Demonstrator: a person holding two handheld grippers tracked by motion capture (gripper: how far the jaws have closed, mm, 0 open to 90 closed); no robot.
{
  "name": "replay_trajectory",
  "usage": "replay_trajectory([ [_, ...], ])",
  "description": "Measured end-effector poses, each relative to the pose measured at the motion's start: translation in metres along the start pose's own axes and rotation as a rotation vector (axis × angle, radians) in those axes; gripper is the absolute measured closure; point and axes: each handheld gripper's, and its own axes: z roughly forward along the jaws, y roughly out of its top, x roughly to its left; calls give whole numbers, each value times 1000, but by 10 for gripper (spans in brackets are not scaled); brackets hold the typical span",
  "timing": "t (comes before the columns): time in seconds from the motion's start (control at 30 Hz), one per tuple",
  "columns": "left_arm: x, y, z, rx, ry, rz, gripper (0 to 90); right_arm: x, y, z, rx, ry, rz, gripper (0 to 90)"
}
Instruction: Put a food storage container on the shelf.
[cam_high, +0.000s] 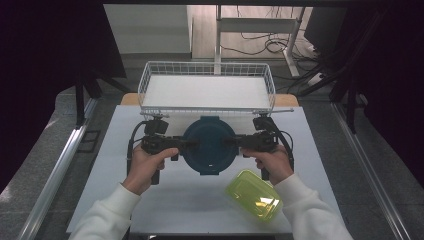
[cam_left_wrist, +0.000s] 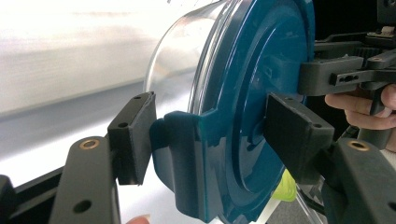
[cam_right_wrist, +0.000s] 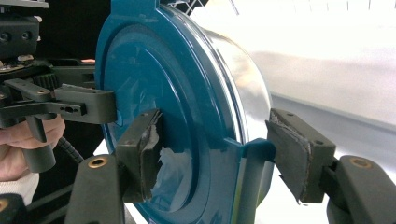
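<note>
A white table (cam_high: 165, 210) is seen from above, with a white wire basket (cam_high: 207, 87) set at its twelve o'clock edge. Just in front of the basket, at the centre, a round clear container with a dark teal clip lid (cam_high: 209, 144) is gripped from both sides. Its nine o'clock edge is clamped by the left gripper (cam_high: 189, 144), one pad on the lid (cam_left_wrist: 252, 93) and one on the clip tab. Its three o'clock edge is clenched likewise by the right gripper (cam_high: 229, 142). A yellow-green lidded box (cam_high: 253, 195) lies at five o'clock, near the right hand (cam_high: 272, 162).
</note>
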Motion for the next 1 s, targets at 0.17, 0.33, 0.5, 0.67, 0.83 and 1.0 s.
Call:
replay_trajectory([
  [0.17, -3, 5, -4, -9, -5, 3, 356, 5, 7, -4, -8, -7, -20, 360],
  [0.33, -5, 10, -6, -16, -4, 10, 356, 8, 12, -7, -14, -9, -26, 360],
  [0.5, -7, 15, -9, -21, -3, 18, 356, 10, 16, -9, -18, -7, -30, 360],
  [0.67, -9, 20, -11, -25, -4, 24, 356, 12, 20, -12, -25, -10, -39, 360],
  [0.83, -10, 24, -13, -29, -4, 28, 356, 14, 25, -14, -27, -11, -49, 361],
  [1.0, -10, 26, -13, -28, -4, 29, 356, 15, 28, -14, -26, -11, -51, 361],
])
